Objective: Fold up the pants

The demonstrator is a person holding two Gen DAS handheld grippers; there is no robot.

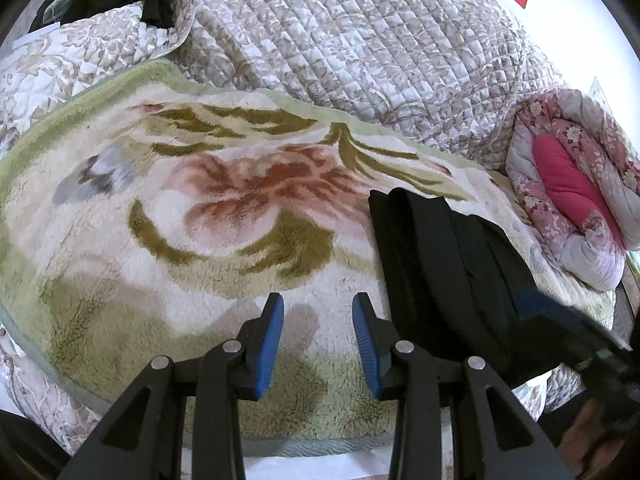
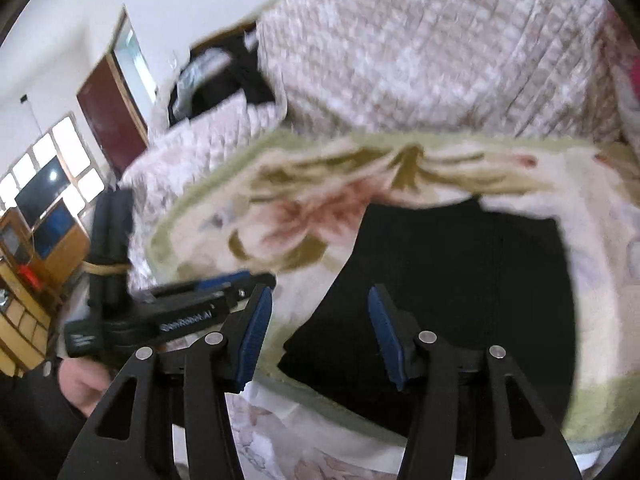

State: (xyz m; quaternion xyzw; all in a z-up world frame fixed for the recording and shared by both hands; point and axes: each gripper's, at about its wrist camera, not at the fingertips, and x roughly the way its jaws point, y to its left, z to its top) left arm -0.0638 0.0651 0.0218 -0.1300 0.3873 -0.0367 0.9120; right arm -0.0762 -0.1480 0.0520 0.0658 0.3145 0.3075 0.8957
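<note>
Black pants (image 1: 448, 280) lie folded in a compact stack on the floral fleece blanket (image 1: 200, 216), right of my left gripper (image 1: 318, 308). My left gripper is open and empty over bare blanket, just left of the stack. In the right wrist view the pants (image 2: 460, 300) fill the middle, and my right gripper (image 2: 320, 300) is open and empty above their left edge. The right gripper also shows blurred in the left wrist view (image 1: 560, 320), over the pants. The left gripper shows in the right wrist view (image 2: 240, 282), hand-held at the left.
A quilted beige-patterned bedspread (image 1: 360, 48) is heaped behind the blanket. A rolled pink floral quilt (image 1: 580, 200) lies at the right. Dark clothing (image 1: 132, 0) lies at the far left. A door (image 2: 112, 108) and wooden cabinet (image 2: 28, 272) stand beyond the bed.
</note>
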